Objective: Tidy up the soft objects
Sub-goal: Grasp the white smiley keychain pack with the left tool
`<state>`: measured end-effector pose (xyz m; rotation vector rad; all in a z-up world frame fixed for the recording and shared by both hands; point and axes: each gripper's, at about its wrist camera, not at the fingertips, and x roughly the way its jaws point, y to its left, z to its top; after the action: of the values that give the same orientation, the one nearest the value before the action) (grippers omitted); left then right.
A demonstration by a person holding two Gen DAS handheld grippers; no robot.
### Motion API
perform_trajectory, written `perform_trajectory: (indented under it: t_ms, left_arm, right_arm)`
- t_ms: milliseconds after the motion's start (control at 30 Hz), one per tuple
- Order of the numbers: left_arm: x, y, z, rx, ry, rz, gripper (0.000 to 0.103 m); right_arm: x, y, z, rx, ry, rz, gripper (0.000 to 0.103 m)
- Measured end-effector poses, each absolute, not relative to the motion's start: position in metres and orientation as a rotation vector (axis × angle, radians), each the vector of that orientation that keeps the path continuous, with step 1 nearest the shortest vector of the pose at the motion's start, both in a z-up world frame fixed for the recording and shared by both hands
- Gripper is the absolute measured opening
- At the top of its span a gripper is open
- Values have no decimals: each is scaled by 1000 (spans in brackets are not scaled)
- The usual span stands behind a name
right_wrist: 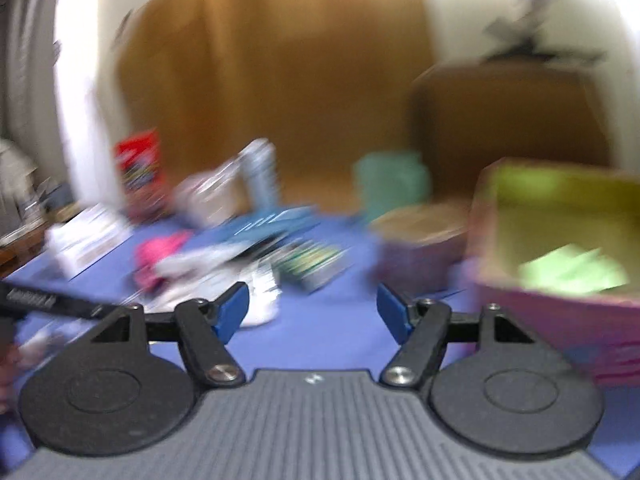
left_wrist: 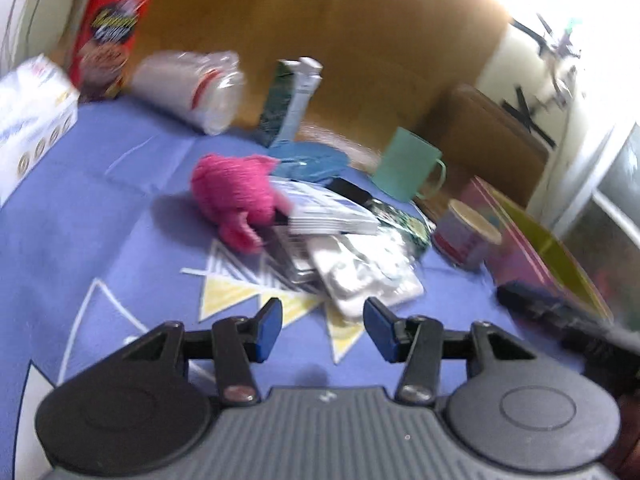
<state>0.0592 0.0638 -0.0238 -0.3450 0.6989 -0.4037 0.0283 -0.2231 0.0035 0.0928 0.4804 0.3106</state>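
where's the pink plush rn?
Left wrist view, centre-left: pink plush lies on the blue cloth, touching the left edge of the flat packet pile.

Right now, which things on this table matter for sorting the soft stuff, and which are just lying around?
For the job: fuzzy pink plush toy; pink cardboard box with yellow-green inside.

Lying about: red cereal box; teal plastic mug; stack of white booklets; white tissue box.

- The left gripper has a grey ribbed body, two round black discs, black link arms with silver screws and blue fingertip pads.
- The right gripper looks built the same, though its picture is blurred.
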Motion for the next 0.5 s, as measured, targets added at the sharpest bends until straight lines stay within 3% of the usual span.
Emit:
perform_trajectory:
  t_ms: [200,367,500]
  left_arm:
    - [83,56,-25,-368,725,-417,46]
    - [93,32,-33,-324,756,-460,39]
    - [72,27,-32,-274,755,-526,39]
  right_arm:
    - [100,-201,-12,170,629,335,73]
    - [124,-197,-26,314,730,387,42]
    - [82,-187,-20,192,727,395,41]
